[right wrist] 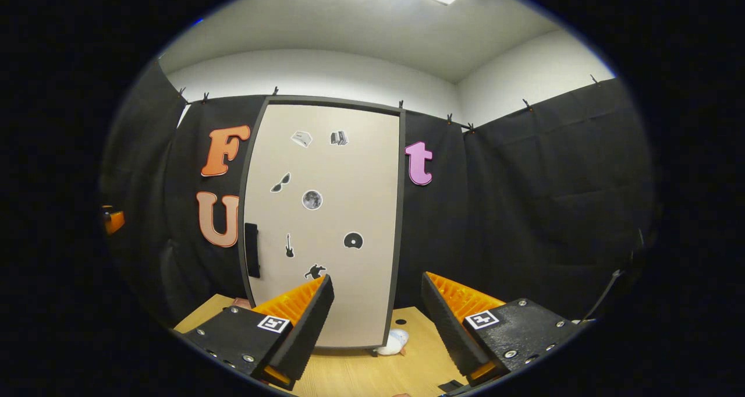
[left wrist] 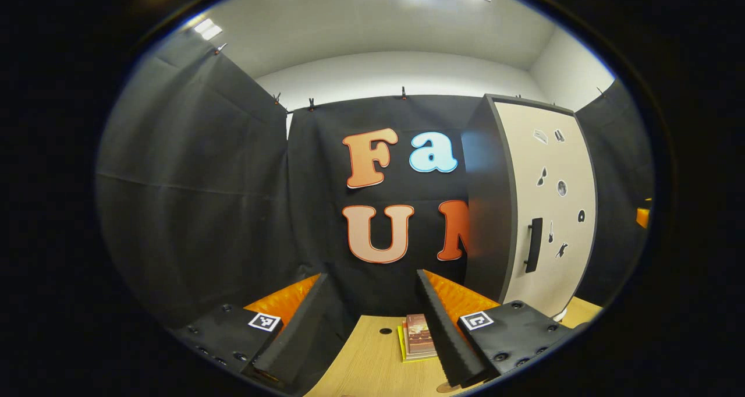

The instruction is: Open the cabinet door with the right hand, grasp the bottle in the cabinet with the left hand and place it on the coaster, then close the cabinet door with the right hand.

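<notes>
Beige panelling faces the cabinet door [right wrist: 323,222], which stands shut inside a dark frame at the far edge of the wooden table [right wrist: 349,374]. A dark vertical handle [right wrist: 251,250] sits on the door's left side in the right gripper view; in the left gripper view the same handle [left wrist: 534,244] appears on the door [left wrist: 550,211] seen at an angle, beside the dark side wall of the cabinet [left wrist: 486,205]. The right tool [right wrist: 377,321] is held wide open and grips nothing, aimed at the lower part of the door and well apart from it. The left tool [left wrist: 371,321] is likewise wide open and empty, pointing at the cloth wall left of the cabinet, with a small stack of books [left wrist: 418,337] on the table ahead of it. The door is a stiff, flat, probably light panel; the handle is the sensible grip point, taken across its narrow width so the door swings on the opposite edge. The bottle is presumably behind the closed door and is hidden, so its weight, surface and grip point cannot be judged. The coaster cannot be made out. A small pale rounded object [right wrist: 393,341] lies at the foot of the door; its nature is unclear.
</notes>
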{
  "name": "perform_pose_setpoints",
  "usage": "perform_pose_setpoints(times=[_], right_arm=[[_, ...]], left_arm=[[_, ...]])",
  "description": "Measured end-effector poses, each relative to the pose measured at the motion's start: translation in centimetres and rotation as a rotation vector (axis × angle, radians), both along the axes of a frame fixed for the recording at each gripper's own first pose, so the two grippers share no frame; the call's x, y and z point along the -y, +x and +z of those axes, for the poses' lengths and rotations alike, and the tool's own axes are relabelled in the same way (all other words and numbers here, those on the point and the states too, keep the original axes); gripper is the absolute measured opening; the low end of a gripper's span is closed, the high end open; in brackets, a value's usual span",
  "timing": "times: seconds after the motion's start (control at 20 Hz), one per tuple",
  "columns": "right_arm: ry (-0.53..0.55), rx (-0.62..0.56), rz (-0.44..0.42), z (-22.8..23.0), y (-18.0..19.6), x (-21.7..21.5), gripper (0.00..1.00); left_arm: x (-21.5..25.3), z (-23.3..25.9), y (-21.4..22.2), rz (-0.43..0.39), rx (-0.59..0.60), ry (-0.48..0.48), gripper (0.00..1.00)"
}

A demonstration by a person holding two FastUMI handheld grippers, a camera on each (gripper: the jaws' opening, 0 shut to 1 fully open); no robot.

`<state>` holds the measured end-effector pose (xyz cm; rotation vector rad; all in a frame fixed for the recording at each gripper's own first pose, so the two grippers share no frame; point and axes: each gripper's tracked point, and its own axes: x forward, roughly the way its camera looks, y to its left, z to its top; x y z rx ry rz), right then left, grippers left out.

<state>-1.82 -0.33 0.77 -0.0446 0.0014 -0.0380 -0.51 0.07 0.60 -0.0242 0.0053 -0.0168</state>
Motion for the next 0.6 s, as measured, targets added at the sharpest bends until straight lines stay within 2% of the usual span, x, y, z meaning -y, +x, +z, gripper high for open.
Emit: perform_pose_setpoints(times=[0.3, 0.6], right_arm=[[0.014, -0.012, 0.015, -0.7, 0.5, -1.3, 0.94], [0.026, -0.026, 0.079, -1.4, 1.9, -5.0, 0.94]], left_arm=[[0.2, 0.1, -0.1, -0.01, 0.001, 0.009, 0.96], [0.1, -0.2, -0.1, -0.005, -0.002, 0.013, 0.96]])
